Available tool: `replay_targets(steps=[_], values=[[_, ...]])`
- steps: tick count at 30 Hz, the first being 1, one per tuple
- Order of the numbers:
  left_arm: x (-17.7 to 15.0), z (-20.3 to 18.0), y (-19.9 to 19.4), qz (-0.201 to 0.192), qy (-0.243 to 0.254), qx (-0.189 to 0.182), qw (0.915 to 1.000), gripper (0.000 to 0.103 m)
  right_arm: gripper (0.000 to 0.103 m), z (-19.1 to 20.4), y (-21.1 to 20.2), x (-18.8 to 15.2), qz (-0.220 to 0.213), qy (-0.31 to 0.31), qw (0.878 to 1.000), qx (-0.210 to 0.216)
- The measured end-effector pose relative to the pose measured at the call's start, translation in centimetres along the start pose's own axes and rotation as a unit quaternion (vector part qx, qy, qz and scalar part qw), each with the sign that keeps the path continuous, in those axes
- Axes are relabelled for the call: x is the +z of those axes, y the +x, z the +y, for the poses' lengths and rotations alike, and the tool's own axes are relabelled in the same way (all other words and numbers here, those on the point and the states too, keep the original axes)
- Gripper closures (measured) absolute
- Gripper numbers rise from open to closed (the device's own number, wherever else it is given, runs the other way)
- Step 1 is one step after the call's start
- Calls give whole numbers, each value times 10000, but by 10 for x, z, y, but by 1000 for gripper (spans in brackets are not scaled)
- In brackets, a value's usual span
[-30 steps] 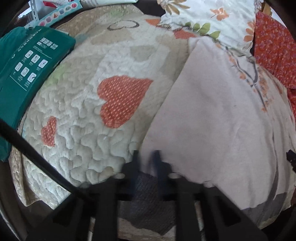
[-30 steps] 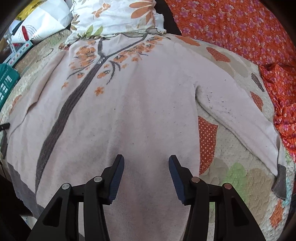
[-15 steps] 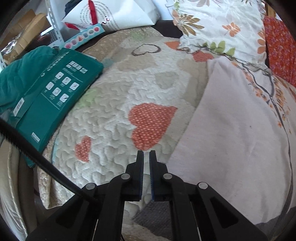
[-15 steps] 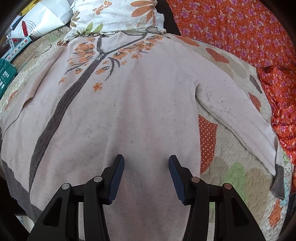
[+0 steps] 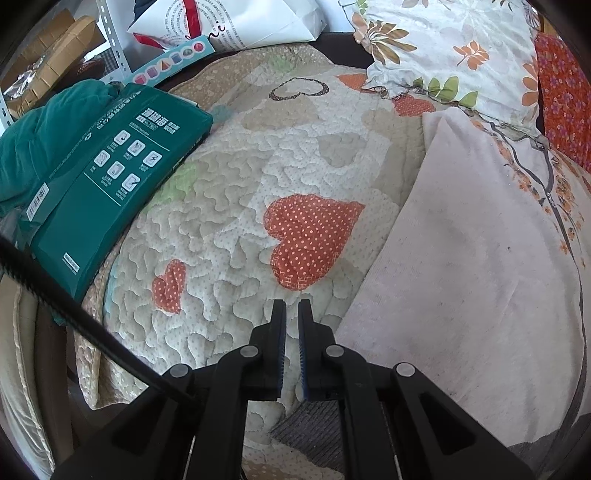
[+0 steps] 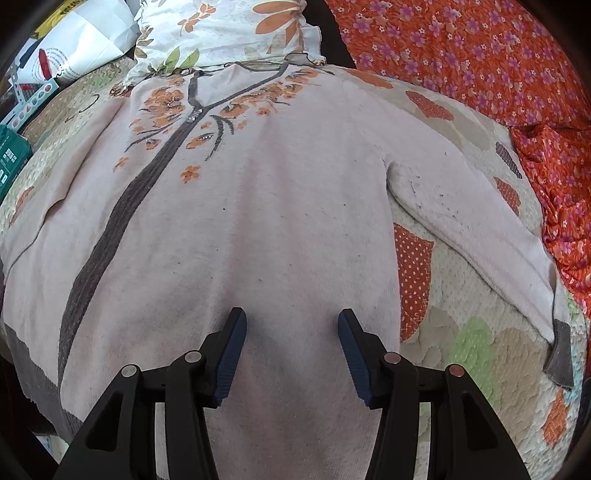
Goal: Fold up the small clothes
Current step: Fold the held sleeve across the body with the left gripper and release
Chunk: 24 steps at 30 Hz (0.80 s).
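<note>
A pale pink cardigan [image 6: 280, 206] with a grey front band and orange flower embroidery lies spread flat on a heart-patterned quilt [image 5: 229, 206]. One sleeve [image 6: 480, 229] stretches out to the right and ends in a grey cuff [image 6: 561, 354]. My right gripper [image 6: 291, 317] hovers over the lower body of the cardigan; its jaws are opening and nothing is gripped between them. My left gripper [image 5: 291, 306] is shut and empty above the quilt, just left of the cardigan's edge [image 5: 472, 258]. Another grey cuff [image 5: 314, 424] lies under the left gripper's arms.
A dark green box [image 5: 110, 184] and teal cloth [image 5: 44, 140] lie at the quilt's left edge, with a white bag [image 5: 240, 22] behind. A floral pillow [image 6: 221, 33] sits above the cardigan's collar. Orange flowered fabric [image 6: 480, 66] covers the right side. A black cable [image 5: 74, 314] crosses the lower left.
The left gripper has closed, lifted off the grey cuff and tilted up toward the quilt. The cardigan's left side now lies flatter. The right gripper's jaws stand slightly wider.
</note>
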<state>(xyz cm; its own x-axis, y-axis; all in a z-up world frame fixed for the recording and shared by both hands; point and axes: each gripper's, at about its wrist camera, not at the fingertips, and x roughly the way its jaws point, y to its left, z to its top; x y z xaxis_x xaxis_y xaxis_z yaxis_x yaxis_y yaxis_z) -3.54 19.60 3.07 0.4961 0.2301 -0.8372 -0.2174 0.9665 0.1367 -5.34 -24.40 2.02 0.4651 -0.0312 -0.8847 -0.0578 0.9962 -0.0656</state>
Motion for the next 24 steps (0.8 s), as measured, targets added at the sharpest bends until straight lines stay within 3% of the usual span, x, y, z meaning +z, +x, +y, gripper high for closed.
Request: replay_targets(steps=[3,8,12,15,18,20,22,23,24], values=[[0,3,2,59,-85,-97,9999,97,44,-1,0,0,-2,51,10000,9],[3,21,7,266,-650,-787,9944,94,41,-3,1,-1,-4,121,9999,33],[-1,33,11,393,-1000,-1372,9847,81,41,-3,1,-1,-17,113,9999,13],[-6,29,15,527,-880,-1498,9834,70,40,-3,1,-1,-21,119,9999,23],[-14,14,25,897,-642,-1839,9767,64,40,-3,1,-2,-26,144,9999,47],[-17,1,24,876,-337,-1705,9809,62,40,-3,1,-2,-29,144,9999,46],[-22,-21,18,718,298,-1253,9891,72,40,-3,1,-2,-41,132,9999,34],[-23,-27,14,616,464,-1125,9907,90,40,-3,1,-3,-48,123,9999,22],[-23,-31,9,522,579,-1056,9914,96,40,-3,1,-3,-56,112,9999,8]])
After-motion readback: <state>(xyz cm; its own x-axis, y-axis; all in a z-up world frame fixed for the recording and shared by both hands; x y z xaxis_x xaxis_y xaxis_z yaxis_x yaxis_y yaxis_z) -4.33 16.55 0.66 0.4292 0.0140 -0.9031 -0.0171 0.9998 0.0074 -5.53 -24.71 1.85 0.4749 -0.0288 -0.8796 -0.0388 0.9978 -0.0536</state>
